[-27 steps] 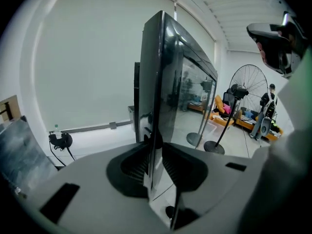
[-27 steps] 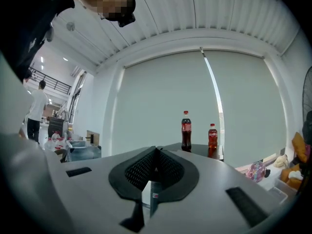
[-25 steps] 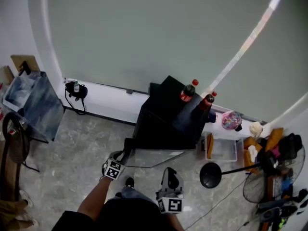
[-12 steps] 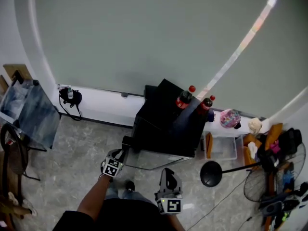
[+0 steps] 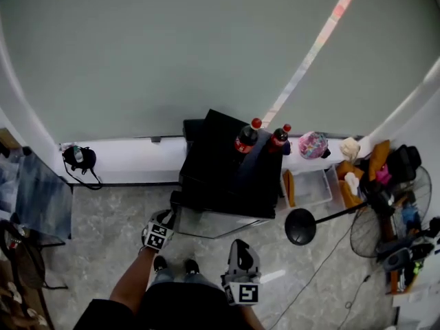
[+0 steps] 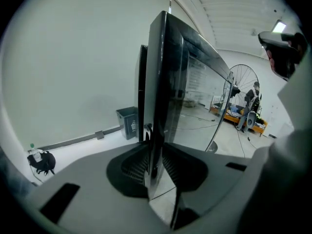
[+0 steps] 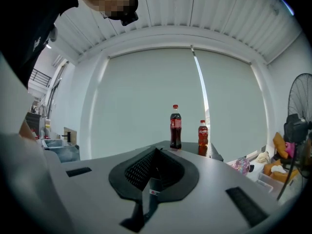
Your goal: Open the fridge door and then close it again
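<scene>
A black mini fridge (image 5: 223, 163) stands against the wall with two cola bottles (image 5: 246, 138) on its top. Its glass door (image 5: 220, 224) hangs open toward me. My left gripper (image 5: 170, 222) is shut on the door's free edge. In the left gripper view that dark door edge (image 6: 158, 96) runs up from between the pads, at my left gripper (image 6: 154, 165). My right gripper (image 5: 243, 249) hovers in front of the fridge, shut and empty. In the right gripper view my right gripper (image 7: 155, 173) points level at the bottles (image 7: 175, 126) over the fridge top (image 7: 214, 155).
A round black stand base (image 5: 300, 227) and a floor fan (image 5: 386, 215) are on the right, with a clear bin (image 5: 311, 188) and clutter beside the fridge. A black bag (image 5: 77, 160) sits by the wall at the left. A small waste bin (image 6: 127, 123) stands behind the door.
The head view has swung, so the fridge sits further left and higher in the picture. My left gripper has kept its hold on the door edge and moved with it. The right gripper has barely shifted.
</scene>
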Available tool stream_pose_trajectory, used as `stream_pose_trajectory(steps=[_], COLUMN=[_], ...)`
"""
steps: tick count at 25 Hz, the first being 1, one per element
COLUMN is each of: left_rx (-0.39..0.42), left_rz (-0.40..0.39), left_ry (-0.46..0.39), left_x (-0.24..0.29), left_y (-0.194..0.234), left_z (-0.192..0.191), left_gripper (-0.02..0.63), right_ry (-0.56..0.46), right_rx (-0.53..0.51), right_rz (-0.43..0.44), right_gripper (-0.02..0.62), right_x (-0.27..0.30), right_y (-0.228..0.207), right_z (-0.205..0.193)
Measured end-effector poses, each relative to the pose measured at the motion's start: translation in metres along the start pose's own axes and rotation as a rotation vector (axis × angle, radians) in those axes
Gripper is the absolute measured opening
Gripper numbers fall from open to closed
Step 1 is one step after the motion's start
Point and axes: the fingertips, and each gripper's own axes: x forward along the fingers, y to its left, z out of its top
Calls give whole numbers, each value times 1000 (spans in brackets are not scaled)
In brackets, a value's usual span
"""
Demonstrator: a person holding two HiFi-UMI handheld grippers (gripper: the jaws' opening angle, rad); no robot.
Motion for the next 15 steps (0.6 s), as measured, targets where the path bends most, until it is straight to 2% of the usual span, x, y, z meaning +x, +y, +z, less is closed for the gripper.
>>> stream_pose_trajectory(steps=[15], left_rx=[67], left_rz=[-118], left_ry=[3], left_x=[41], left_y=[22], left_z=[29], left_gripper=[80], right_ry=[33], right_rx=[15], right_rz=[-191], right_gripper=[6], right_x=[12], right_y=[3], right_z=[-6])
